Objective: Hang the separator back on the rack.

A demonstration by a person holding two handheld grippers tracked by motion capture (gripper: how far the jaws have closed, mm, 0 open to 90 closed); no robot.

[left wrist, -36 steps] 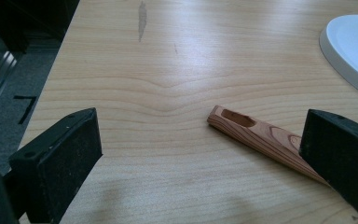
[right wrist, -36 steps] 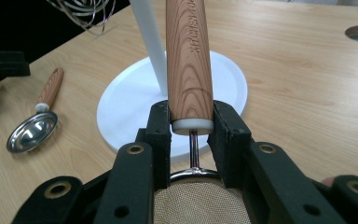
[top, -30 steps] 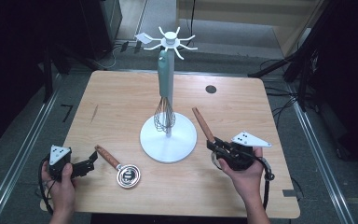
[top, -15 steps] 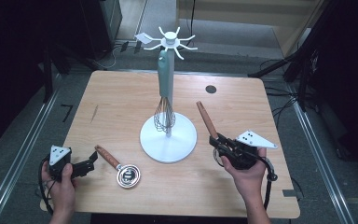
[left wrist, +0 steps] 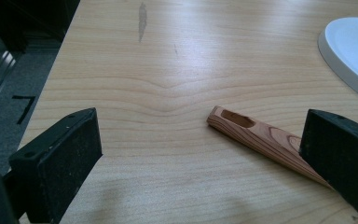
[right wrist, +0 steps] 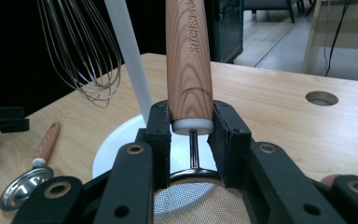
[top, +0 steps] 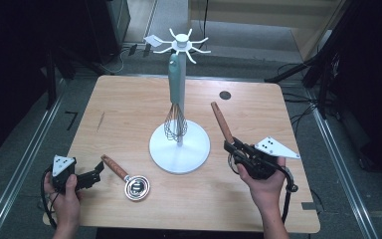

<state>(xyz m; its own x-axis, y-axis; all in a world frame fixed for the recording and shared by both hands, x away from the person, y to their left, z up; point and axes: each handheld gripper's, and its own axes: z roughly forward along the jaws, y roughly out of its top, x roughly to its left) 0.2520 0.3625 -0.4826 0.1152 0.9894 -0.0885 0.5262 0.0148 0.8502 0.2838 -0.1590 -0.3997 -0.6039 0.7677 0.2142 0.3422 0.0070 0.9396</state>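
A white hook stand (top: pixel 179 149) rises from the middle of the table, and a teal-handled whisk (top: pixel 175 122) hangs on it. My right gripper (top: pixel 235 149) (right wrist: pixel 191 116) is shut on the lower end of a mesh strainer's wooden handle (top: pixel 221 121) (right wrist: pixel 189 56). That handle points up and away beside the stand's base. A small metal scoop (top: pixel 136 188) with a wooden handle (top: pixel 114 167) (left wrist: pixel 256 137) lies front left. My left gripper (top: pixel 95 174) (left wrist: pixel 200 128) is open. The handle's tip lies between its jaws, nearer the right one, untouched.
The stand's round base (right wrist: pixel 116 149) sits just left of the held strainer. A dark round hole (top: pixel 225 94) (right wrist: pixel 321 98) marks the far right of the tabletop. Black frames and cables surround the table, and bare wood lies at the back left.
My right gripper has shifted slightly with the strainer, and the handle's tip has lifted a little. The left gripper and the scoop have stayed put.
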